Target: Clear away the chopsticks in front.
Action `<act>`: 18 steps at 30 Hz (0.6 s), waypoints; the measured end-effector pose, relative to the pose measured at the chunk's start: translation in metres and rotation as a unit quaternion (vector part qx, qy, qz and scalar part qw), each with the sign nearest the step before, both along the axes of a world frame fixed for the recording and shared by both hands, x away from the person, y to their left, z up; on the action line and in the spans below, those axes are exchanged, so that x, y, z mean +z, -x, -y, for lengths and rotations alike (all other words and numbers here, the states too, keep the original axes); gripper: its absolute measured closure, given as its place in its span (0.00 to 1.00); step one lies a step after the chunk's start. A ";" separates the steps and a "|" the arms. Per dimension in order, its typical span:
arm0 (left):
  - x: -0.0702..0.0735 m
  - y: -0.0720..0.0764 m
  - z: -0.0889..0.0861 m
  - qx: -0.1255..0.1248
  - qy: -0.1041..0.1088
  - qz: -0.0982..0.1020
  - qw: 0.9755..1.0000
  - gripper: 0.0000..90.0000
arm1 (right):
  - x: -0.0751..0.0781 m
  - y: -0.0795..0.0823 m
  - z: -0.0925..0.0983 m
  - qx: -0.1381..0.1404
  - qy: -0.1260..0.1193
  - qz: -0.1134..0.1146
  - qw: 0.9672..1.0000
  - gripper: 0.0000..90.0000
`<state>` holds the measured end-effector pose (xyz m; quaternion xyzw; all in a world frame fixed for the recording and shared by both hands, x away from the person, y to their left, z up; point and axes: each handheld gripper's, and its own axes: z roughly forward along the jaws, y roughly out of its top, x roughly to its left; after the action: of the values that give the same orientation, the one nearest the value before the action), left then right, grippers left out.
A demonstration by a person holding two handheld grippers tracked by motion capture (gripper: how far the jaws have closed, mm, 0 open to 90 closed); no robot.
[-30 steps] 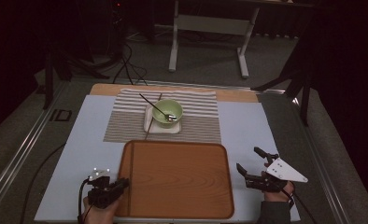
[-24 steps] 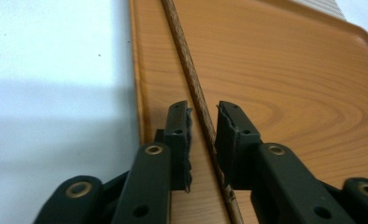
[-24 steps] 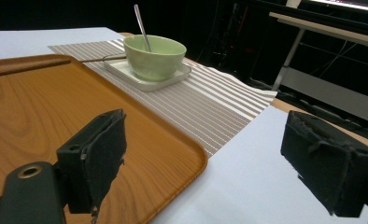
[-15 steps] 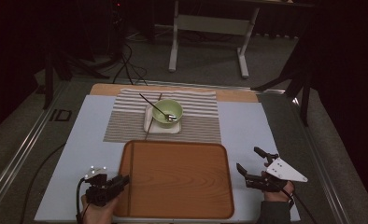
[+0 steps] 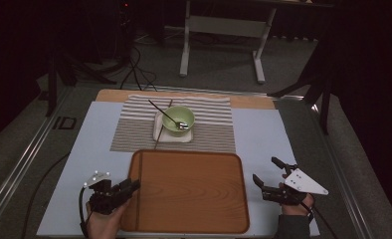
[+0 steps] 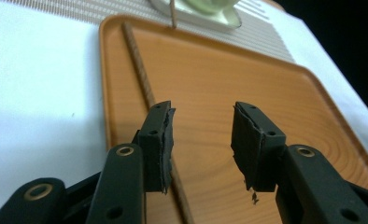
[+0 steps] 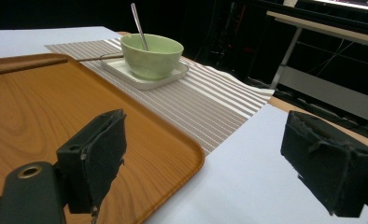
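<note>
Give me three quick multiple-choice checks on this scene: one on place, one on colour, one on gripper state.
1. Where does the chopstick lie?
A. in the bowl
B. on the tray, along its left rim
C. on the bare table

2. What colour is the bowl?
A. green
B. red
C. black

3. How do the left gripper jaws stand?
A. clamped on the spoon
B. shut, empty
C. apart, nothing between them

Key: B, it rests on the tray; A, pale green with a spoon in it; C, jaws have just been opening.
</note>
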<state>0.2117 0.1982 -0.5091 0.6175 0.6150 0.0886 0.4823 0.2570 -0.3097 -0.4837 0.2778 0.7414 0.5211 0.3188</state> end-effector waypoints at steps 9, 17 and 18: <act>0.020 -0.025 -0.002 -0.011 0.011 0.030 0.999 0.64 | 0.000 0.001 0.000 -0.003 -0.001 0.001 1.000 0.15; 0.029 -0.055 -0.005 -0.024 0.010 0.058 0.998 0.64 | 0.000 0.000 0.003 -0.006 -0.004 0.002 1.000 0.15; 0.029 -0.059 -0.005 -0.026 0.012 0.058 0.998 0.64 | 0.000 0.000 0.002 -0.006 -0.003 0.002 1.000 0.15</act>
<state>0.2709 0.2030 -0.4802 0.6210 0.5707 0.1046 0.5269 0.2568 -0.3122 -0.4838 0.2821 0.7373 0.5224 0.3224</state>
